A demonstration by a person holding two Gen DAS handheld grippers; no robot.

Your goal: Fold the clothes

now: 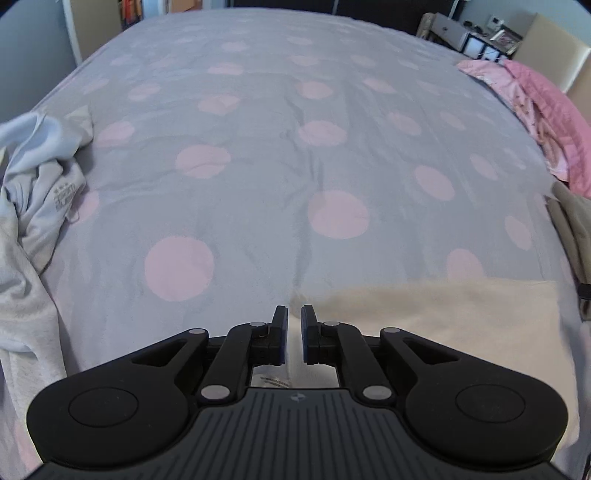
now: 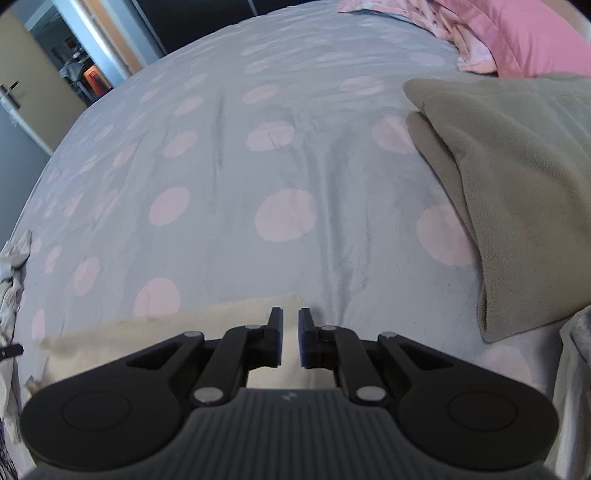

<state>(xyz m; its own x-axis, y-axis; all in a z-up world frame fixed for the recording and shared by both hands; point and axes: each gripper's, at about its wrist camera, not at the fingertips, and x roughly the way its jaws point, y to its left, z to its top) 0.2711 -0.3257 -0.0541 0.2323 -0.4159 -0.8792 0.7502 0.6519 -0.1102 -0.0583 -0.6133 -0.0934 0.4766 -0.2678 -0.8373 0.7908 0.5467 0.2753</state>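
A wide bed (image 1: 258,155) covered in a pale grey duvet printed with large pink dots fills both views. Along its far right side a pink quilted blanket (image 2: 524,33) is bunched, and nearer lies a folded olive-grey fleece garment (image 2: 517,177). At the left edge a crumpled heap of white and light-grey clothes (image 1: 33,192) is left unfolded. At the near edge a cream, soft-piled folded cloth (image 1: 436,325) is spread flat, its far edge running straight across the duvet.

The left gripper (image 1: 294,314) is poised over the cloth's left corner and the right gripper (image 2: 290,315) over its right end. Both sets of jaws are seen slightly apart, with a narrow gap between the blue pads and no fabric pinched; cloth is only visible beneath them.

Several risks can be judged. If the jaws are lifted carelessly, pile could be snagged and the fold dragged open. If duvet is pinched along with cloth at the next grasp, the layers would be skewed. The near edge could also be slid off the bed.
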